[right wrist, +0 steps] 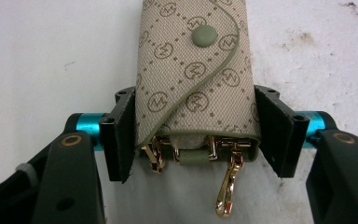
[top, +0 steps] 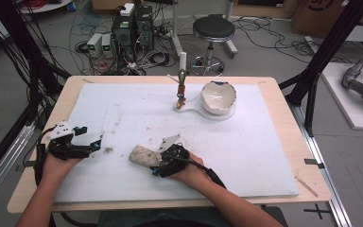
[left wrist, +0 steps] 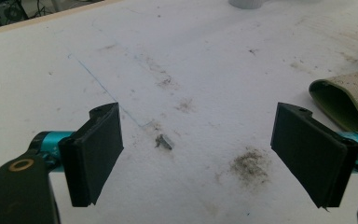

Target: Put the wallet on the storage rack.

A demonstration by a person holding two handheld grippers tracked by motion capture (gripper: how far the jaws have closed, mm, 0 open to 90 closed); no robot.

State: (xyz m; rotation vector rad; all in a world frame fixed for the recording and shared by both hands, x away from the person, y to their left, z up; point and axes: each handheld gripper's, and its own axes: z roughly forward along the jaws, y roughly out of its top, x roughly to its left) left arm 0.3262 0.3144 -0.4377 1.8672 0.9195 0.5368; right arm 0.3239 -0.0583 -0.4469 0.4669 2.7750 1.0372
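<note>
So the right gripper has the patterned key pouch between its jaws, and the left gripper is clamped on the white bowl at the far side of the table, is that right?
Not quite. The right gripper does have the key pouch between its jaws, but the left gripper holds nothing: the left gripper view shows its jaws wide apart over the bare table. The white bowl sits untouched, as the high view shows.

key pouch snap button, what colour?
Sage green, on the beige monogram key pouch; snap button clearest in the right gripper view.
</note>
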